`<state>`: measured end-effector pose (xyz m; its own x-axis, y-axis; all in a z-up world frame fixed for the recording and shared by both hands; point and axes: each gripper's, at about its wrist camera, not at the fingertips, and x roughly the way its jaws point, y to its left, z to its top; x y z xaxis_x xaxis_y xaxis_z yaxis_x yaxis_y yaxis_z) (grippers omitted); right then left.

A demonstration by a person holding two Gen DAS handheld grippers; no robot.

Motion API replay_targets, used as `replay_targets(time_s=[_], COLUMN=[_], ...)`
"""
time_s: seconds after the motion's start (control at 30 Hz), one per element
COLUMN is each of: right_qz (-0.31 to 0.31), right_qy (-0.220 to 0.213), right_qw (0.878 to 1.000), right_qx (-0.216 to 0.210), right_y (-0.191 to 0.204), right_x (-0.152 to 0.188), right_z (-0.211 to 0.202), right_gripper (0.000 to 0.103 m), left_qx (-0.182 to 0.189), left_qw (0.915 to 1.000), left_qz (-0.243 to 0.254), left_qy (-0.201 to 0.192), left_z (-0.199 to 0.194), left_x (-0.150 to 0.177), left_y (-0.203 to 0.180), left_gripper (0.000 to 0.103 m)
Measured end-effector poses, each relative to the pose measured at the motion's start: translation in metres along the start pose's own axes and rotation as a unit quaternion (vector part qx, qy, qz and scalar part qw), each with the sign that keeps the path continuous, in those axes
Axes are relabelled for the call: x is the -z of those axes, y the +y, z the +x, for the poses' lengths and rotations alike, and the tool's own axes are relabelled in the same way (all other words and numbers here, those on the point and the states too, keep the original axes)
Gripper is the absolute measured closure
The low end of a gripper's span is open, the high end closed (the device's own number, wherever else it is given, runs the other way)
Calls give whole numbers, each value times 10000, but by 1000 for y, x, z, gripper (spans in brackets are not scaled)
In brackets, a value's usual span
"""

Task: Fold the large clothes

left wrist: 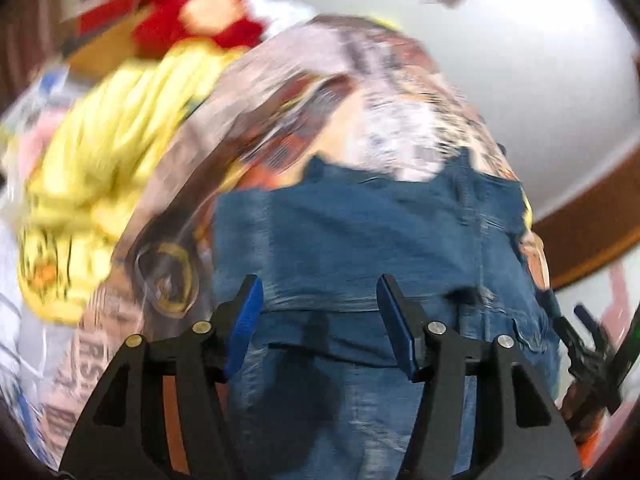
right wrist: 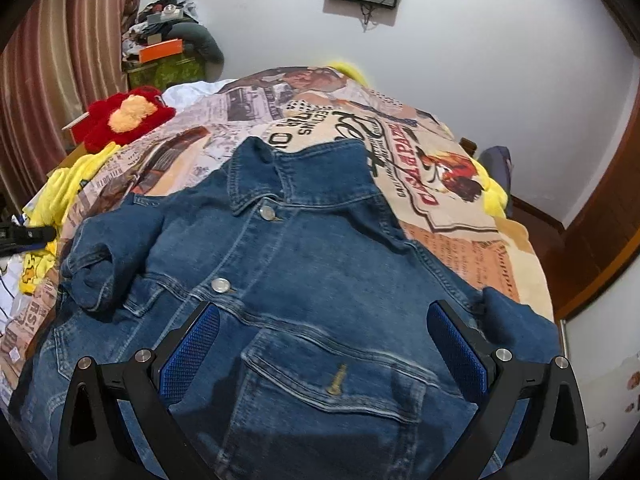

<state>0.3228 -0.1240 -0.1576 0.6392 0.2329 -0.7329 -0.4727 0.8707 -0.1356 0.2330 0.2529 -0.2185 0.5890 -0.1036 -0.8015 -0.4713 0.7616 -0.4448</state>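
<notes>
My denim jacket (right wrist: 304, 264) lies face up on the bed's printed bedspread (right wrist: 460, 216), collar toward twelve o'clock, front buttoned, hem nearest me. Its sleeve at nine o'clock is bunched over the chest; the other trails off at three o'clock. I judge the folding is only starting: the body is spread, no fold is made.

My right claw (right wrist: 324, 344) hangs spread wide above the chest pocket, gripping nothing. My left claw (left wrist: 320, 322) also stands parted over blue denim (left wrist: 360, 240), nothing between its pads. The next move calls for each claw to take a sleeve or shoulder edge and bring it inward over the front.

The left view is badly smeared; I think it faces the jacket's side, but I cannot tell which part. A yellow garment (left wrist: 100, 152) sits at ten o'clock there, a red plush toy (right wrist: 124, 116) beyond. The hem is cut off beneath my claws.
</notes>
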Motion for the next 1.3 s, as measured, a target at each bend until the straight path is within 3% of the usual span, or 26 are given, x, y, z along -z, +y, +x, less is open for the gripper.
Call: replay_targets(time_s=[0.07, 0.13, 0.33, 0.47, 0.5, 0.6, 0.67, 0.8, 0.87, 0.93, 1.07, 1.17, 1.3], right_qz=[2, 17, 39, 70, 88, 140, 170, 287, 394, 531, 790, 1071, 1290], right_qy=[20, 57, 103, 132, 151, 197, 204, 145, 104, 72, -19, -155, -380], right_qw=[10000, 10000, 9999, 9999, 9998, 9997, 9996, 9994, 9991, 9985, 9968, 9941, 9906], right_qx=[-25, -53, -25, 24, 24, 45, 64, 113, 133, 135, 86, 70, 250], right_y=[3, 5, 6, 2, 0, -5, -8, -20, -27, -36, -55, -75, -100], right_x=[-2, -4, -7, -6, -5, -2, 0, 2, 4, 4, 1, -1, 0], right_z=[3, 6, 12, 12, 13, 13, 12, 6, 3, -1, -10, -23, -42], right_gripper=[0, 0, 0, 0, 0, 0, 0, 0, 0, 0, 0, 0, 0], left_qx=[384, 759, 1244, 943, 811, -60, -596, -1138, -1253, -1200, -694, -188, 549], left_qw=[9966, 9875, 9695, 9734, 9765, 9917, 9957, 9889, 9784, 9672, 9466, 9360, 9262], left_qz=[-610, -1187, -1909, -2007, -1945, -1279, -684, 398, 975, 1433, 2168, 2545, 2928], left_qy=[404, 706, 905, 580, 453, 111, -167, -870, -1326, -1722, -2283, -2423, -2312], left_z=[17, 35, 67, 75, 74, 69, 59, 25, 0, -23, -61, -82, -90], left_x=[3, 9, 10, 1, -3, -16, -21, -30, -36, -40, -54, -54, -48], left_y=[26, 47, 69, 68, 67, 49, 29, -19, -52, -82, -150, -194, -251], left_gripper=[45, 45, 45, 45, 51, 77, 82, 89, 90, 90, 91, 93, 96])
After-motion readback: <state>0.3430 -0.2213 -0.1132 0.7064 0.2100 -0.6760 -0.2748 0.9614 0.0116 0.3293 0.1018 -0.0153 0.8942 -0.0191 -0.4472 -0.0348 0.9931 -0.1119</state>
